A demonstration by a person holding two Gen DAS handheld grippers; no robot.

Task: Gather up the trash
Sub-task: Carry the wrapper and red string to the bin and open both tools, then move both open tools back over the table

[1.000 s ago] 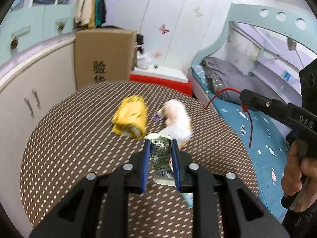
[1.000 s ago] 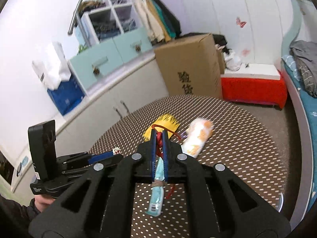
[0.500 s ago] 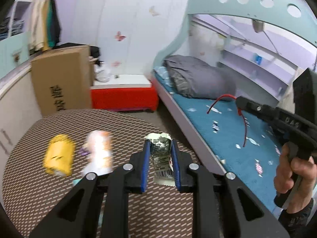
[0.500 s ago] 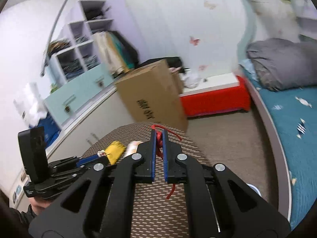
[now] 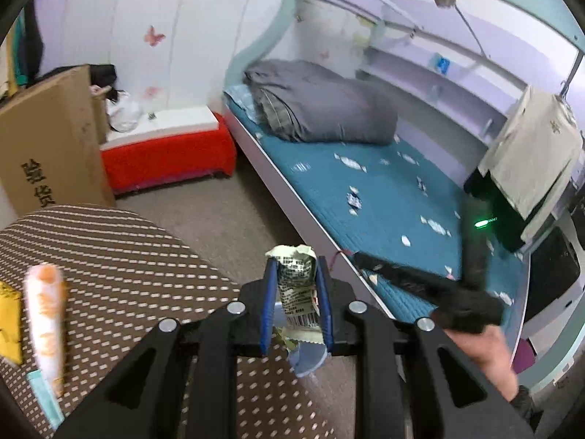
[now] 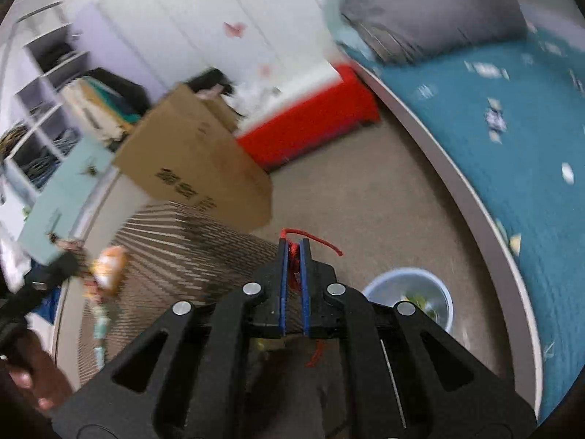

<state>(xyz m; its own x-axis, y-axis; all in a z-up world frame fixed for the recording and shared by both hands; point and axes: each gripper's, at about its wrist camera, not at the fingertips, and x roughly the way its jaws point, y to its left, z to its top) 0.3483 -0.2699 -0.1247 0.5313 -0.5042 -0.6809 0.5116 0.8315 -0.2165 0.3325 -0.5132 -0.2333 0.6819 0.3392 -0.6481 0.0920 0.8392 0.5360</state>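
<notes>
Trash in hand: crumpled snack wrapper (image 5: pixel 297 289), red string (image 6: pixel 292 256).
Left gripper (image 5: pixel 297 303) clamps wrapper mid-body; right gripper (image 6: pixel 292 285) pinches string. Both light, limp, likely slippery; bin (image 6: pixel 409 292) near right.

The desk (image 5: pixel 120 256) is brown with white dashes; the bed (image 5: pixel 384 197) is teal; the string (image 6: pixel 314 239) is red.

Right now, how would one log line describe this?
left fingers: gripping torn wrapper | right fingers: pinching red string | bin: on floor, below right
</notes>
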